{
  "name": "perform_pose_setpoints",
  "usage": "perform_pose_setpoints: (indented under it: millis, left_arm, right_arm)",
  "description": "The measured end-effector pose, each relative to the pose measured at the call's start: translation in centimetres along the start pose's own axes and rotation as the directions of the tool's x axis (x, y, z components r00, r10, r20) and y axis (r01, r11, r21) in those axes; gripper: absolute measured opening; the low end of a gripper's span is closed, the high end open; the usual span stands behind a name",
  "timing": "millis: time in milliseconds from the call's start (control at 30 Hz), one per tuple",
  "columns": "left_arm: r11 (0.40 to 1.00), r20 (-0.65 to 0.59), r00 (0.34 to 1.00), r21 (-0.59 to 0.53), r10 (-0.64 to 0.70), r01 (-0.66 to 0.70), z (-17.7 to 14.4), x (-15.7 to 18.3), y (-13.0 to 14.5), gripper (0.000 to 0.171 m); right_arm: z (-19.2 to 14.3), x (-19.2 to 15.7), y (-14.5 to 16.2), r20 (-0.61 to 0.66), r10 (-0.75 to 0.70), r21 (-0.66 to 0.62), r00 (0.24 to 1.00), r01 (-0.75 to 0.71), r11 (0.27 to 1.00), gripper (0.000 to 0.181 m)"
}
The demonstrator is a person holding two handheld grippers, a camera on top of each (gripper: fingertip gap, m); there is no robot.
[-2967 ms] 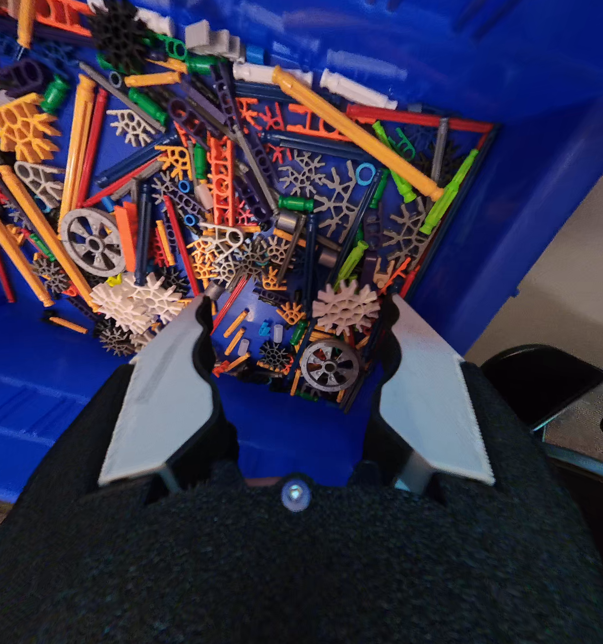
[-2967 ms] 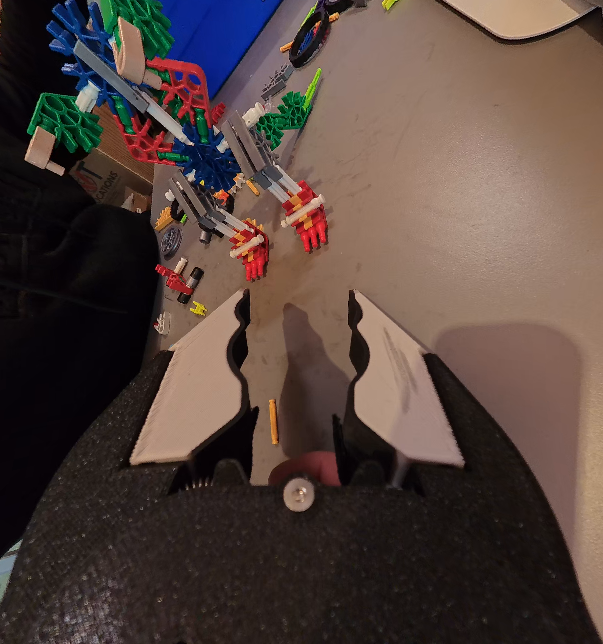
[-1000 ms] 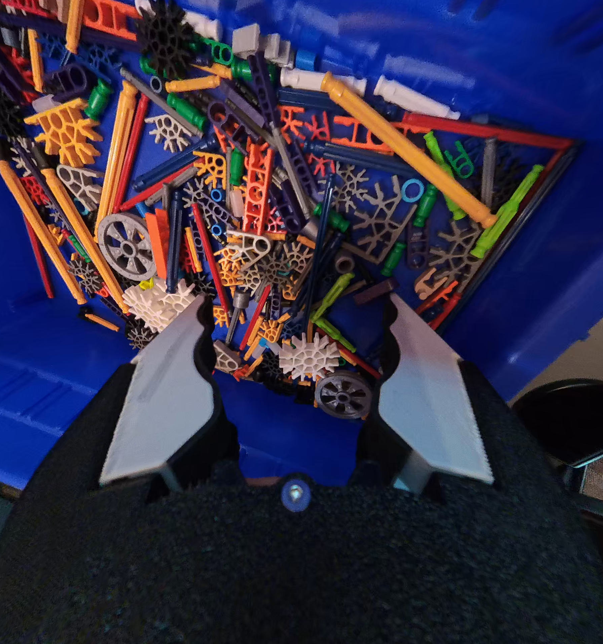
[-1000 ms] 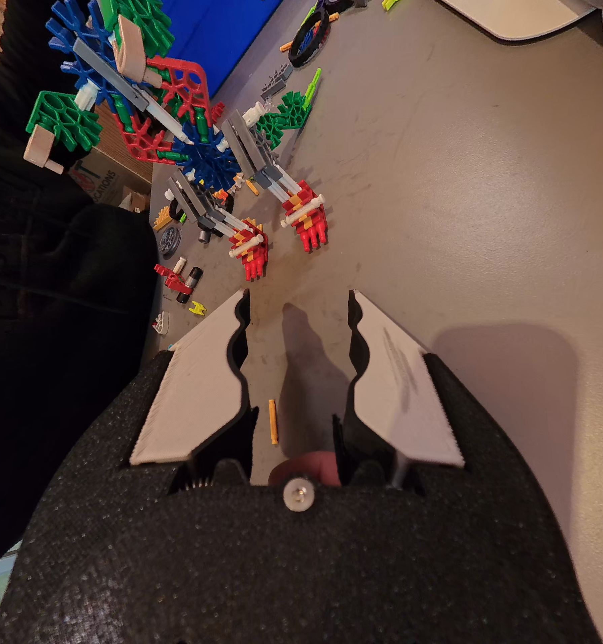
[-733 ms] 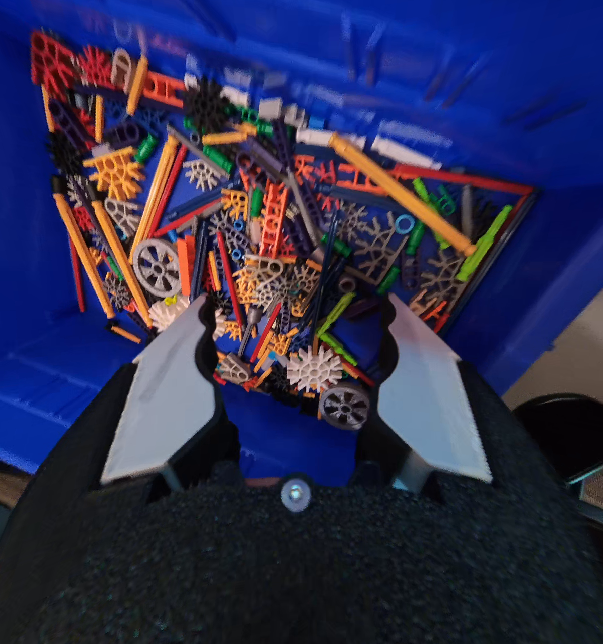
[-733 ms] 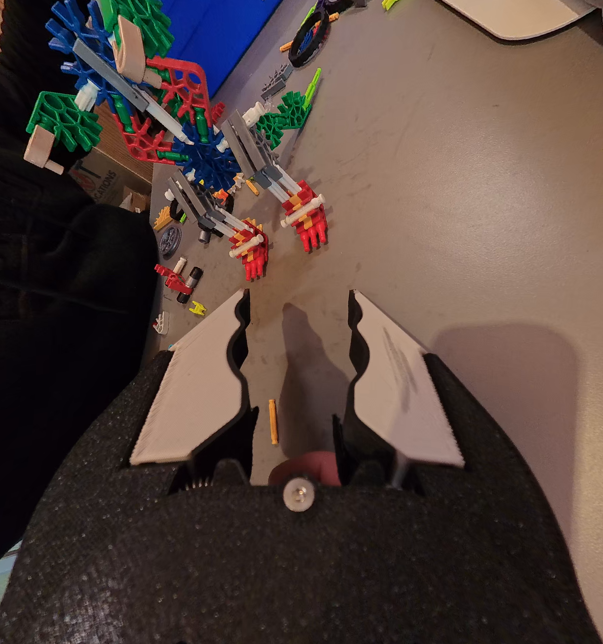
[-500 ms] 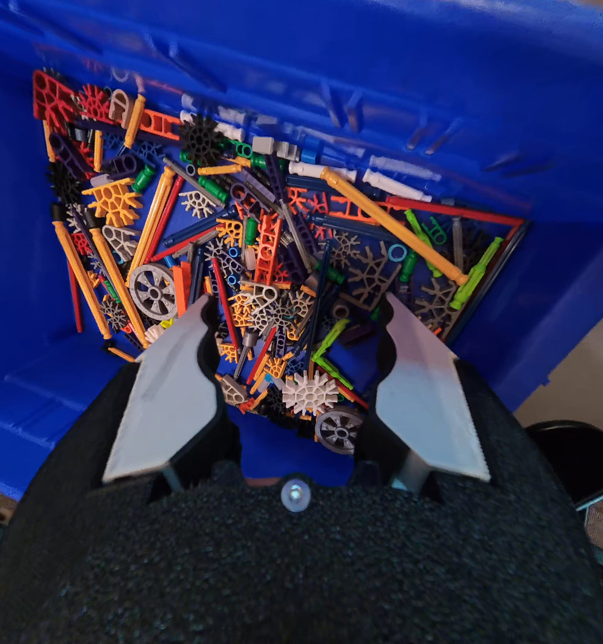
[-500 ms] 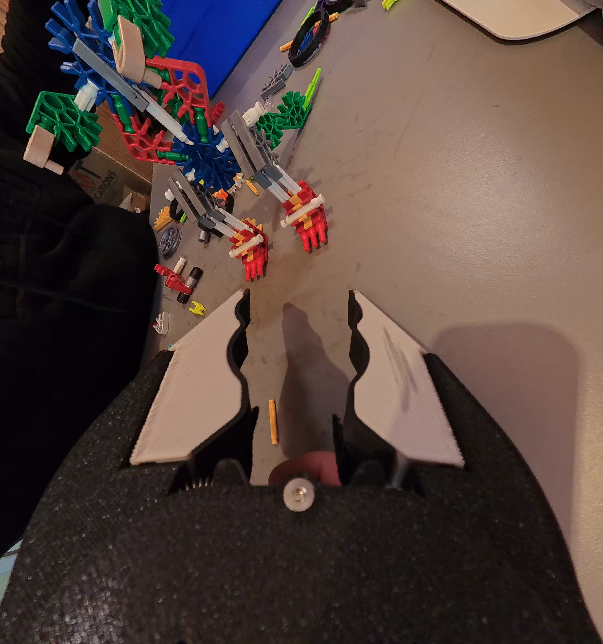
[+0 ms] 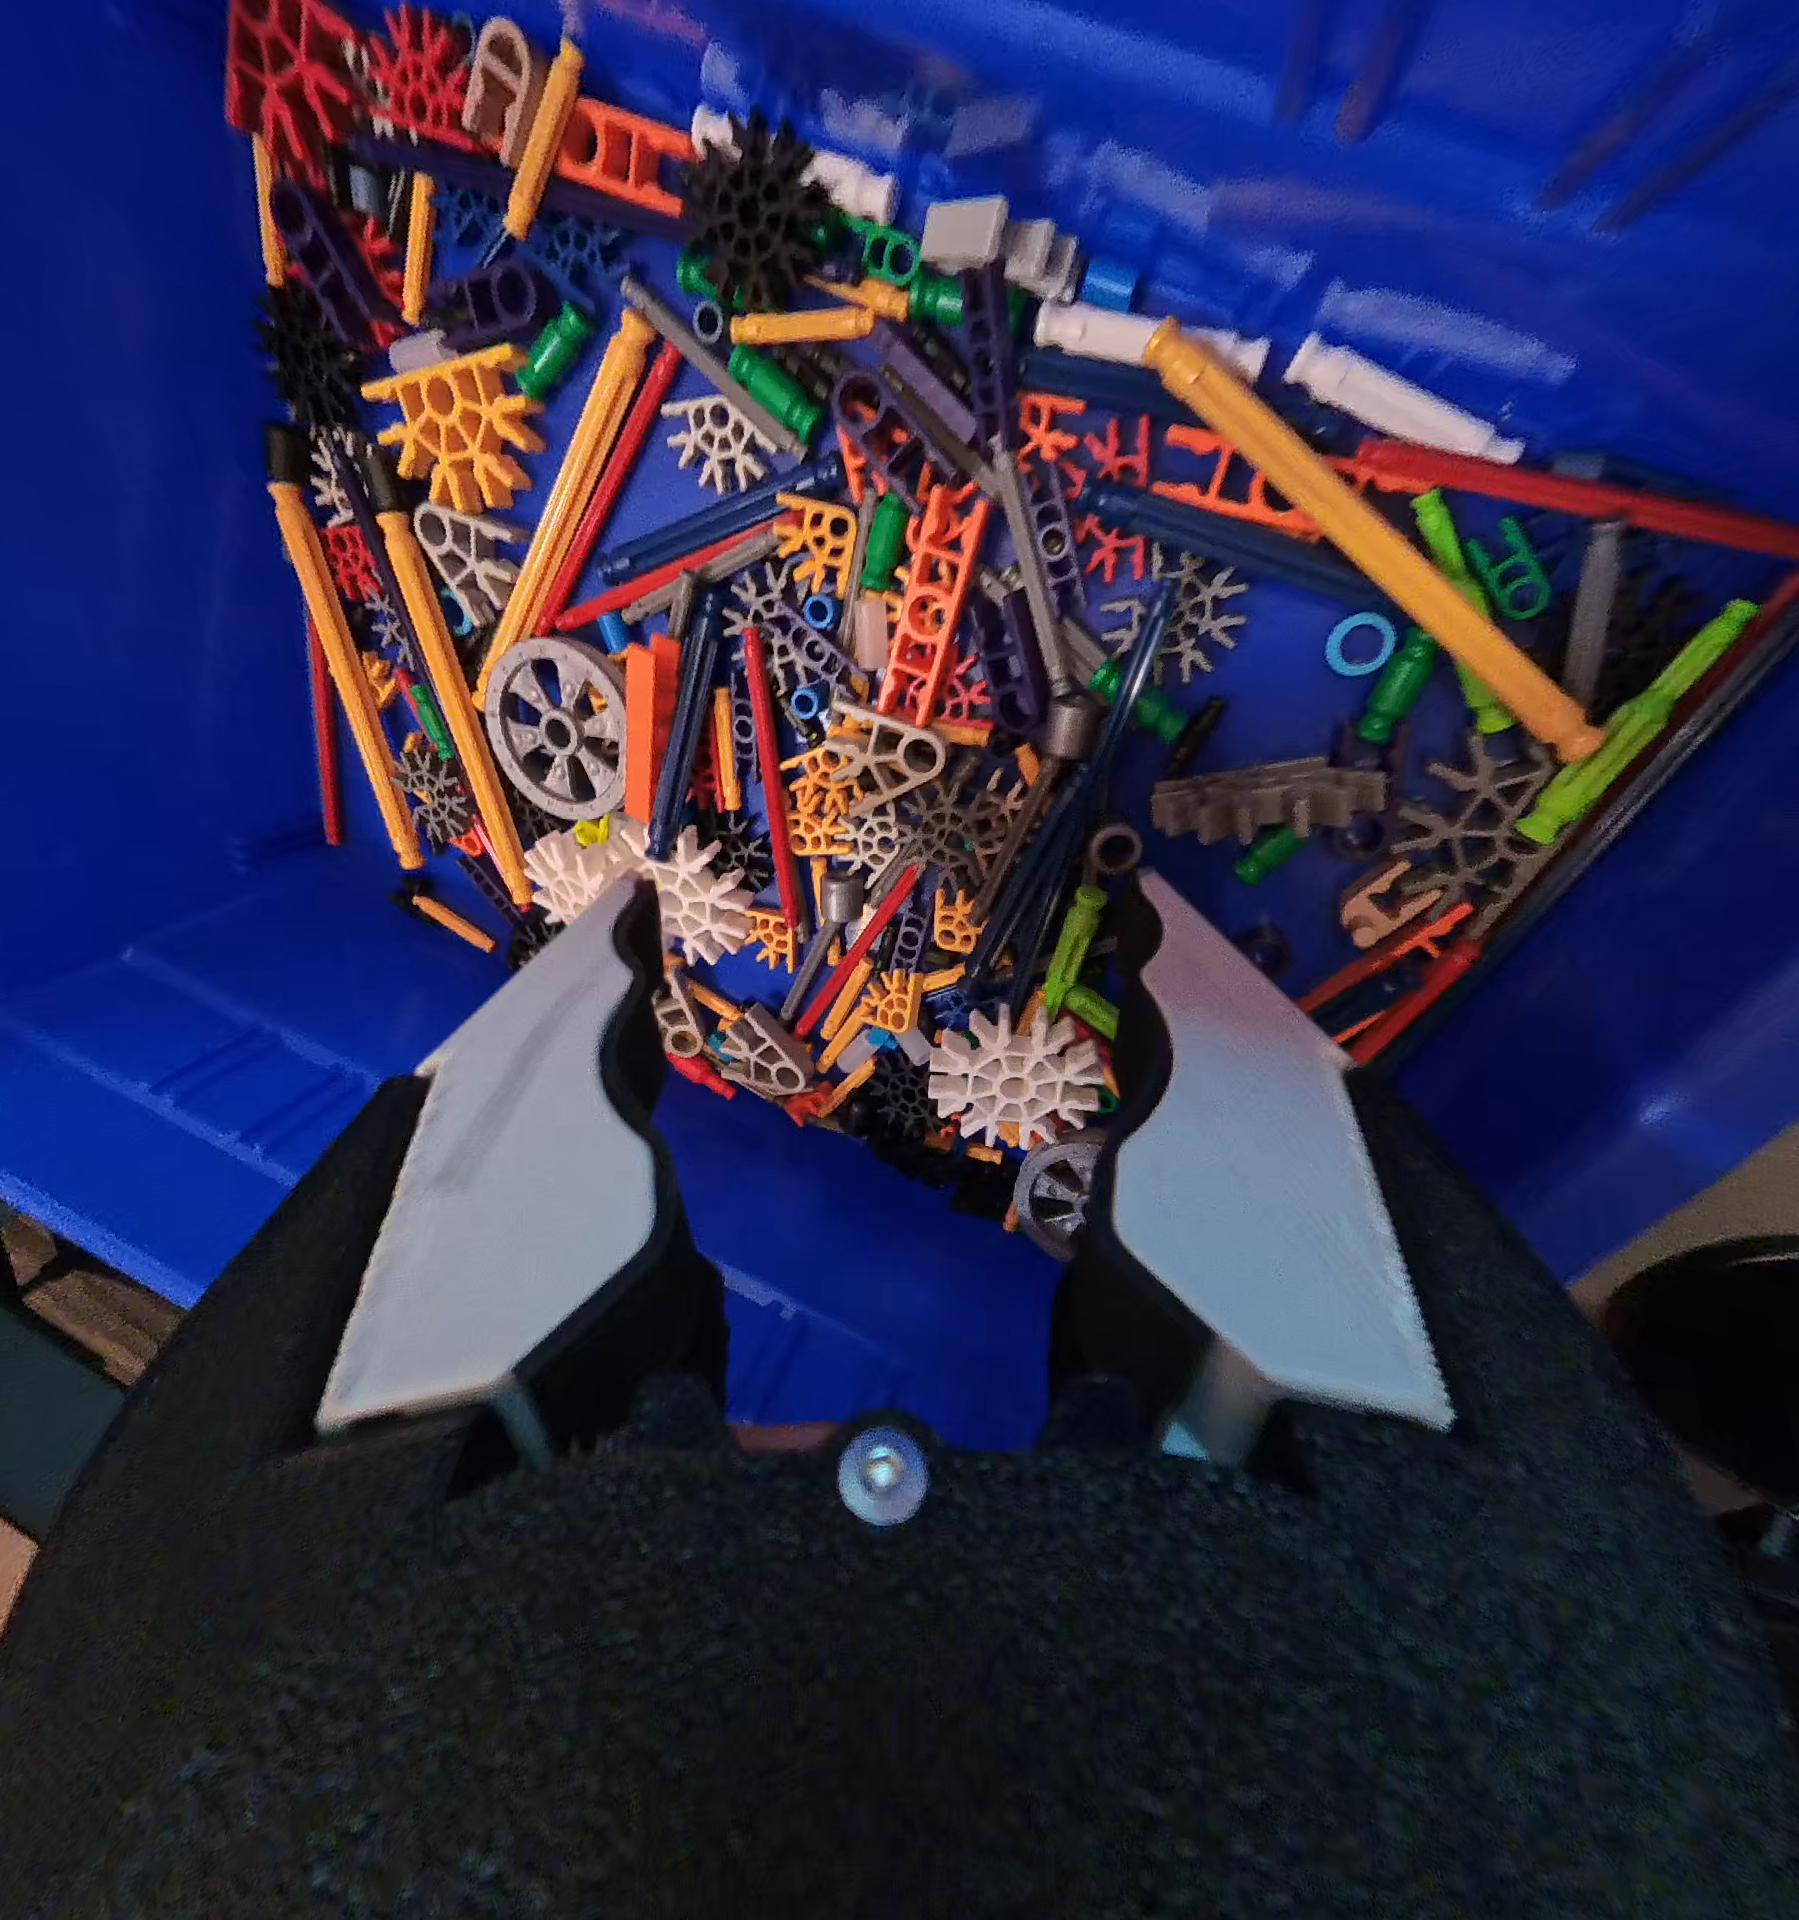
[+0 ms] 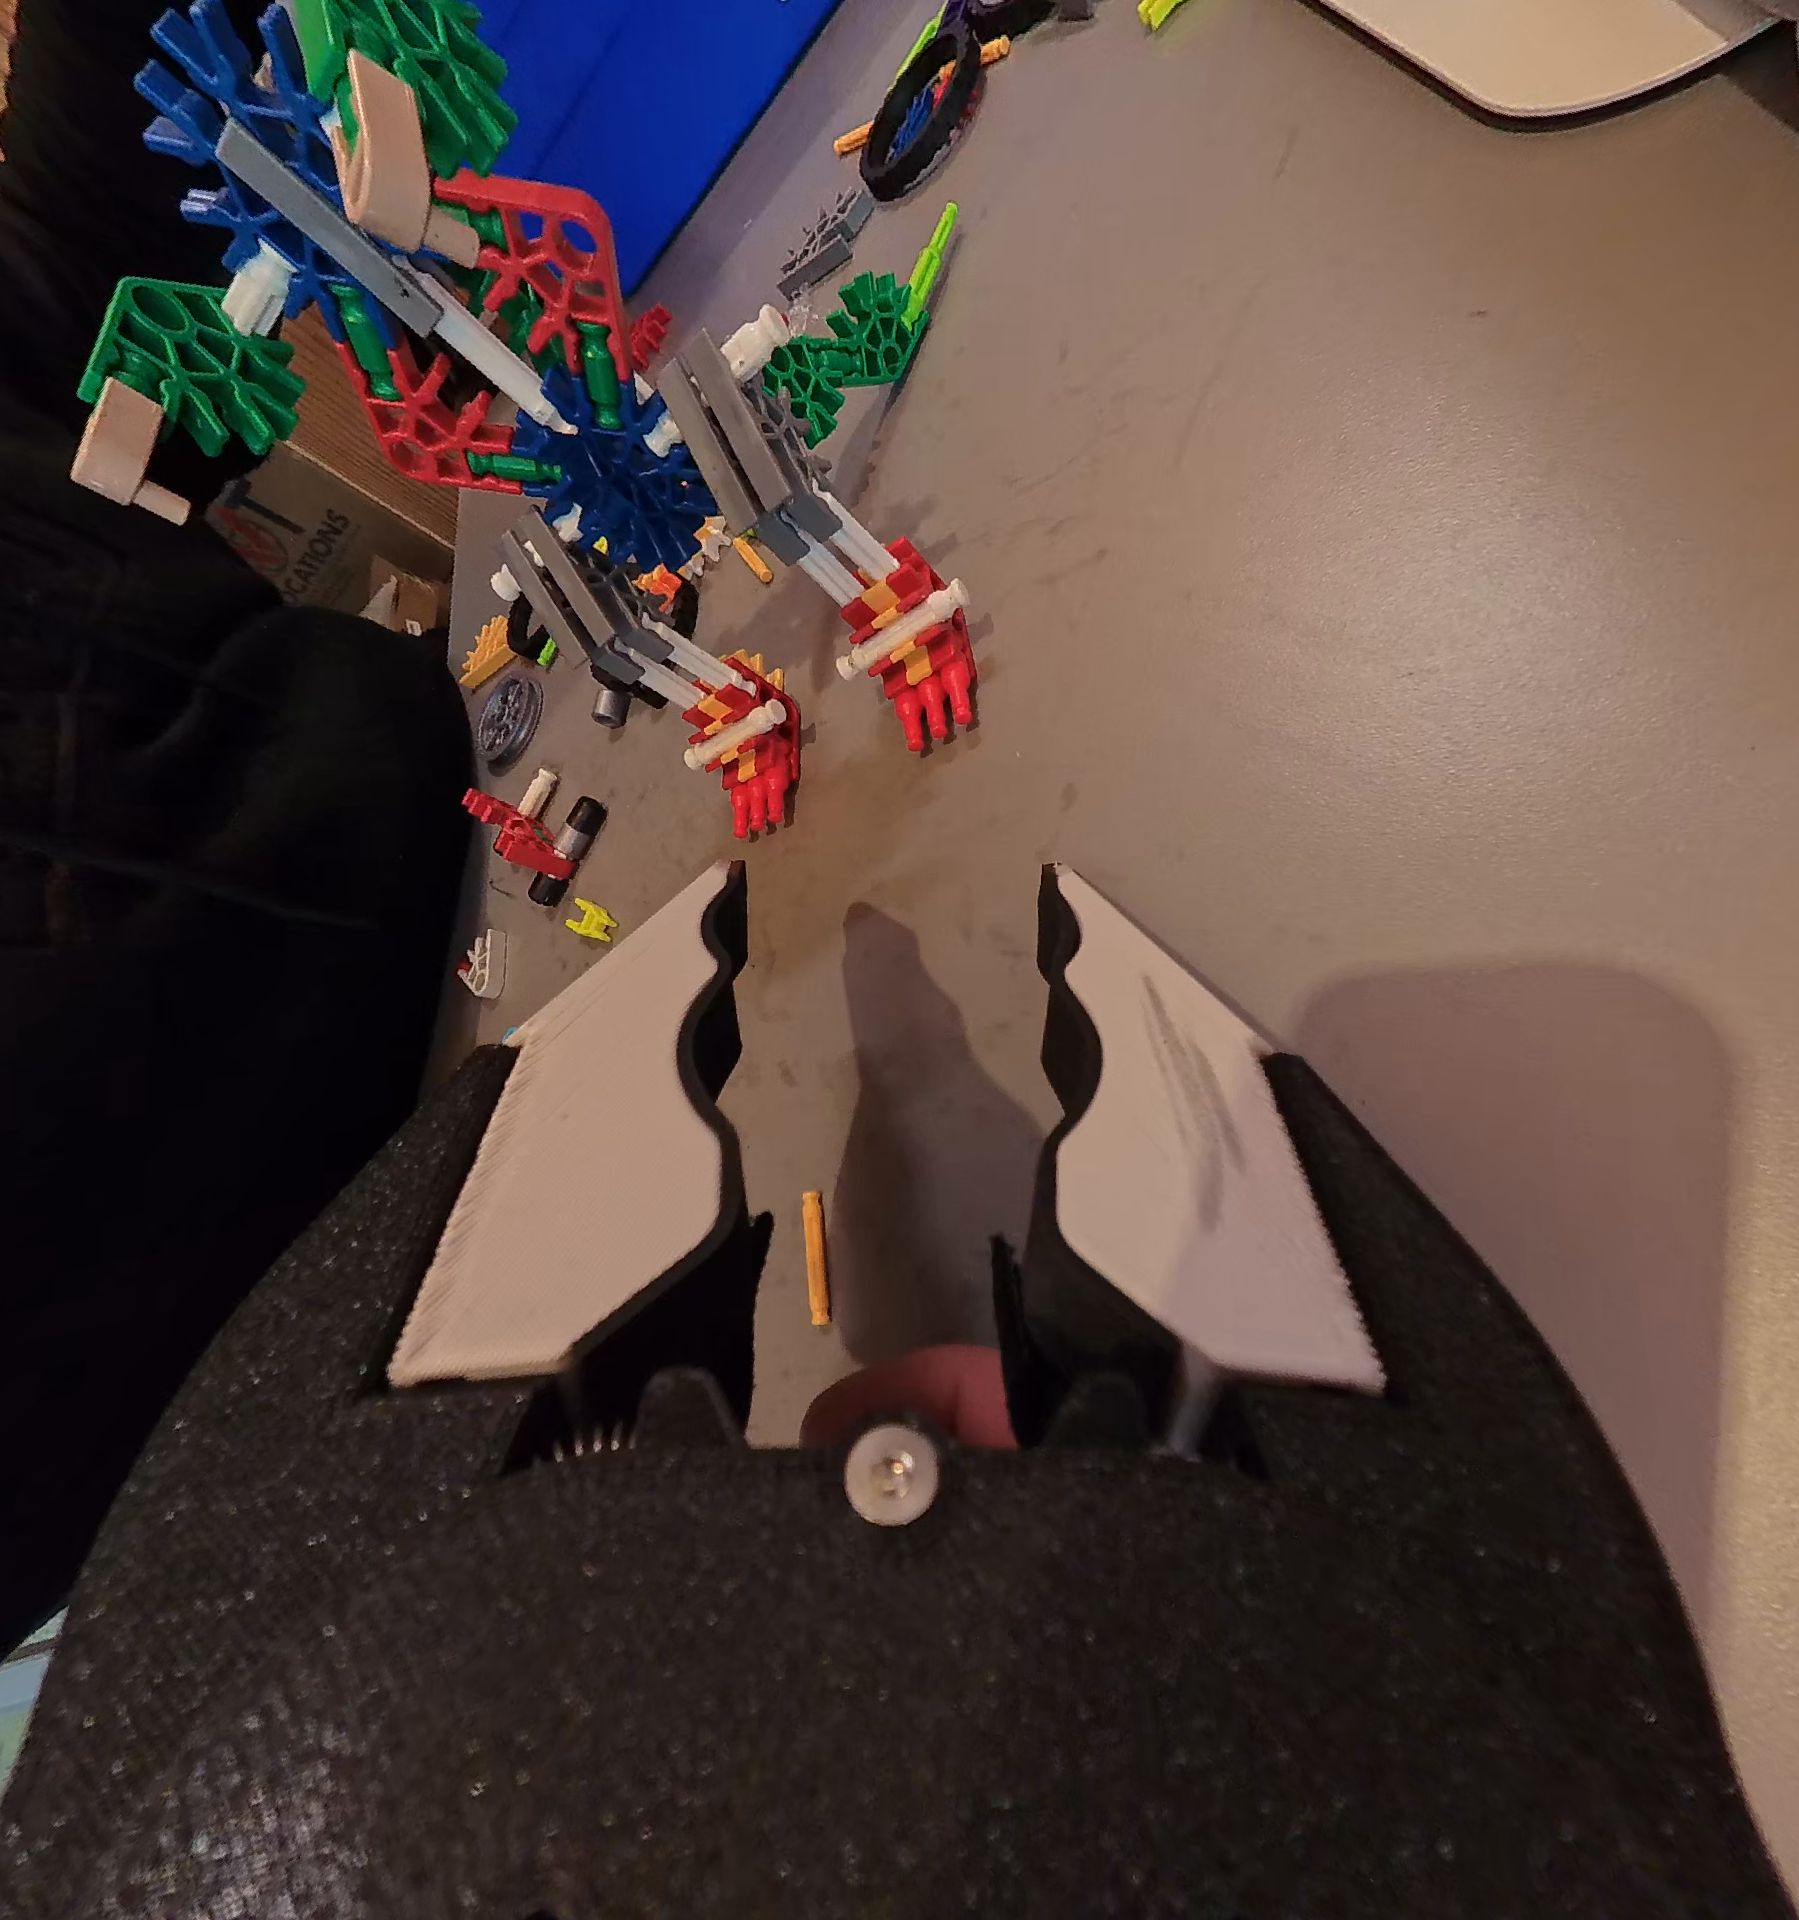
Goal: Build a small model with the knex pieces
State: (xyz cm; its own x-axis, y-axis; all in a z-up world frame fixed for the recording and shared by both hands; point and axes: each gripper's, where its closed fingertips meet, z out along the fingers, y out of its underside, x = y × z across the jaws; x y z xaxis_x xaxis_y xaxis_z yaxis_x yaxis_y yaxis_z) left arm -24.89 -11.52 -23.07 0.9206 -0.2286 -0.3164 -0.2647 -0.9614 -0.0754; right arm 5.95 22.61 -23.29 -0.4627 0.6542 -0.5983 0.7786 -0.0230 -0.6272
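My left gripper (image 9: pixel 884 914) is open and empty, held over a blue plastic bin (image 9: pixel 147 644) full of loose construction-toy rods, connectors and wheels. A white snowflake connector (image 9: pixel 1014 1075) and a grey wheel (image 9: pixel 1056 1195) lie by its right finger, and another white snowflake connector (image 9: pixel 697 899) lies by the left fingertip. My right gripper (image 10: pixel 890 878) is open and empty, low over a grey table (image 10: pixel 1342 623). A built model (image 10: pixel 521 416) of blue, red and green connectors with two red feet (image 10: pixel 916 655) stands just ahead of it. A short orange rod (image 10: pixel 815 1257) lies between its fingers.
Loose pieces lie at the table's left edge: a grey wheel (image 10: pixel 510 712), a red-and-black piece (image 10: pixel 542 831), a yellow clip (image 10: pixel 591 922). A black tyre (image 10: pixel 921 109) and a green connector (image 10: pixel 853 348) lie farther off by the blue bin (image 10: pixel 646 94). A dark chair (image 9: pixel 1747 1351) stands right of the bin. My hands' fingertips stand some 45 cm from each other.
My left gripper pulled back from the bin, then moved in close again, and the pieces in the bin have shifted. The right gripper and the model have not moved.
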Motion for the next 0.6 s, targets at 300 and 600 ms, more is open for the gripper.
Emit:
perform_pose_setpoints:
  millis: [300, 600]
  left_arm:
    - [0.998, -0.069, 0.996, -0.01, 0.063, -0.064, 0.7, 1.9, -0.3, 0.06]
    - [0.998, -0.132, 0.99, 0.007, 0.057, -0.057, 0.8, 3.2, -0.2, 0.035]
  right_arm:
    - [0.0, 0.0, 0.0, -0.002, -0.002, 0.0, 1.0, 0.002, 1.0, 0.055]
    - [0.0, 0.0, 0.0, -0.001, -0.001, 0.0, 1.0, 0.001, 1.0, 0.055]
